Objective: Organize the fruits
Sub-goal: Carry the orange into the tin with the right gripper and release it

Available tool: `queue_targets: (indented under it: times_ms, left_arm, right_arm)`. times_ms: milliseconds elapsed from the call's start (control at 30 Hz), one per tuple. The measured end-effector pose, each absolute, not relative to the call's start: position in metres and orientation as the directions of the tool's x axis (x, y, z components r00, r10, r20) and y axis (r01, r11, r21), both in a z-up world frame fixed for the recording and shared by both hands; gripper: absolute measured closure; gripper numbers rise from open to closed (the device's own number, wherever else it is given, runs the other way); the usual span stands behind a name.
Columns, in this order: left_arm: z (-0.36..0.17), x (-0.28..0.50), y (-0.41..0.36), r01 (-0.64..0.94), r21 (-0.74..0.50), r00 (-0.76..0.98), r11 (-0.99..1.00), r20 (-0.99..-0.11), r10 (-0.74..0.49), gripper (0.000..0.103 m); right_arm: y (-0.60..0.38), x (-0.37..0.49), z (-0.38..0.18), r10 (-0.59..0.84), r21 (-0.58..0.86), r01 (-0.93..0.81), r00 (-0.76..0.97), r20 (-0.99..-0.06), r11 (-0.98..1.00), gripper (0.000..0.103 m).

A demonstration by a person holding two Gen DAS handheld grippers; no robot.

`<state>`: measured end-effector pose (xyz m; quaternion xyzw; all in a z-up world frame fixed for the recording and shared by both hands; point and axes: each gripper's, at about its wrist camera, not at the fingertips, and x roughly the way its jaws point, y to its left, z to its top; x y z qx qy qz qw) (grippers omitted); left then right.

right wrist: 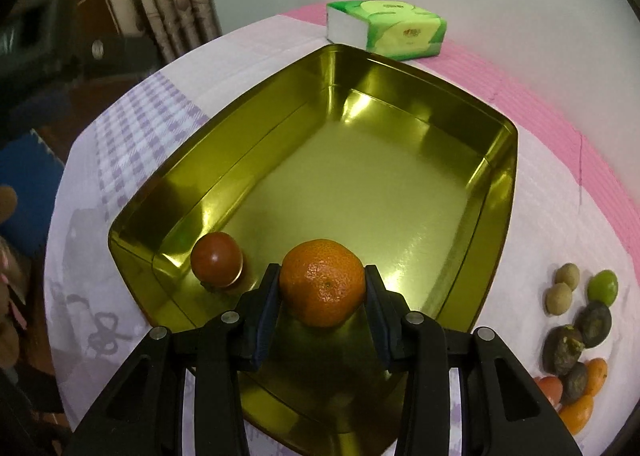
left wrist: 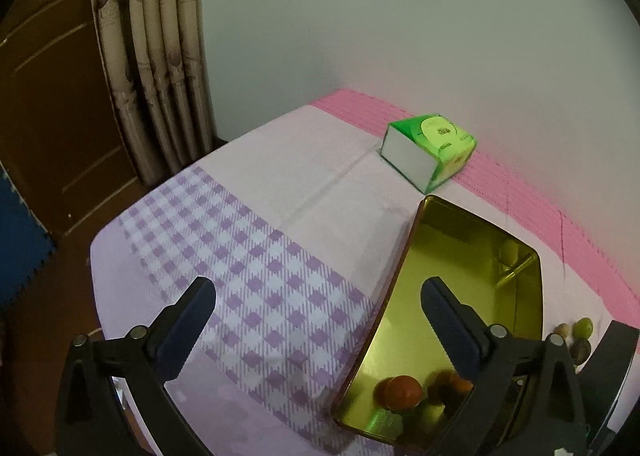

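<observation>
Tray (right wrist: pixel 496 160): gold metal, mirror-glossy walls, duller satin floor. Mandarin (right wrist: pixel 322 282): pitted, slightly shiny peel. Tomato (right wrist: pixel 216 260): smooth, glossy skin. Right gripper (right wrist: pixel 322 288): matt black plastic, dark blue finger pads (right wrist: pixel 266 308). Tablecloth (left wrist: pixel 256 240): matt cloth, creased. Far mat (right wrist: pixel 560 112): pink, ribbed, foam-like. Tissue pack (right wrist: pixel 400 30): glossy green plastic wrap. Dark fruits (right wrist: pixel 562 348), near right: rough, dull skins.

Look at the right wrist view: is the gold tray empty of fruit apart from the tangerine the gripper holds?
No: a red tomato already sits inside the gold tray, left of the tangerine held by the right gripper.
</observation>
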<state>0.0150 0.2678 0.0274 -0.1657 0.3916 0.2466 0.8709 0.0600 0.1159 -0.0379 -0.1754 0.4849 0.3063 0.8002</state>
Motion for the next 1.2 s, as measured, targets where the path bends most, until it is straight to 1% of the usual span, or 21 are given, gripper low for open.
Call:
queue_targets:
  times_ms: [433,633,1200]
  left_arm:
    - [0.024,0.012,0.278,-0.593,-0.130,0.555,0.795,-0.781,0.287,0.001]
    - [0.021,0.013,0.279,-0.587,-0.154,0.553,0.795,-0.793,0.255,0.001]
    - [0.022,0.015,0.274,-0.573,-0.137,0.552,0.808,-0.793,0.257,0.001]
  right_arm:
    - [0.117,0.061,-0.039,0.314,0.012,-0.660,0.342,-0.886,0.751,0.061]
    - [0.117,0.060,-0.039,0.314,0.011,-0.659,0.344,-0.885,0.752,0.061]
    - [0.112,0.057,-0.030,0.333,0.023,-0.650,0.358,-0.872,0.760,0.060]
